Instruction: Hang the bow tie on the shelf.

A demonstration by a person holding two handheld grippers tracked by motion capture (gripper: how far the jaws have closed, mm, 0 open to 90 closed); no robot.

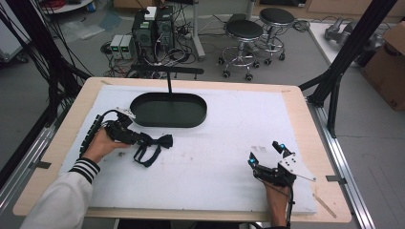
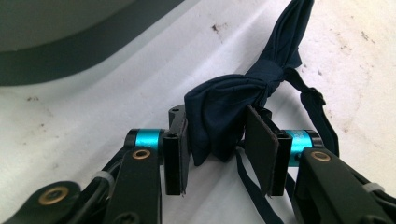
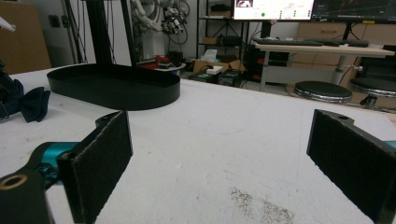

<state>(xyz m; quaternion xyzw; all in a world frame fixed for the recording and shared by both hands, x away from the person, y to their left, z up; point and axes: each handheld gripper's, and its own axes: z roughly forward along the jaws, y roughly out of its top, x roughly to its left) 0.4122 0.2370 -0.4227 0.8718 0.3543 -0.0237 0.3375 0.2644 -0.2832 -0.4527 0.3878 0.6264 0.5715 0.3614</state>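
A dark navy bow tie (image 1: 160, 141) lies on the white mat, its strap (image 1: 145, 155) looped toward the front. My left gripper (image 1: 141, 139) reaches it from the left, and its jaws press on one wing of the bow tie (image 2: 224, 109), which bunches between the pads. In the left gripper view my left gripper (image 2: 217, 154) has the knot and the other wing stretching away beyond it. My right gripper (image 1: 265, 152) rests at the front right of the mat, open and holding nothing. From the right gripper view, the right gripper (image 3: 219, 158) faces bare mat, with the bow tie (image 3: 32, 103) far off at the left.
A black oval tray (image 1: 196, 119) stands at the back of the mat, just behind the left gripper, with a thin black post (image 1: 169, 86) rising from it. The tray's rim (image 3: 116, 88) is low. Wooden table edges frame the mat; stools (image 1: 243, 33) and cables lie beyond.
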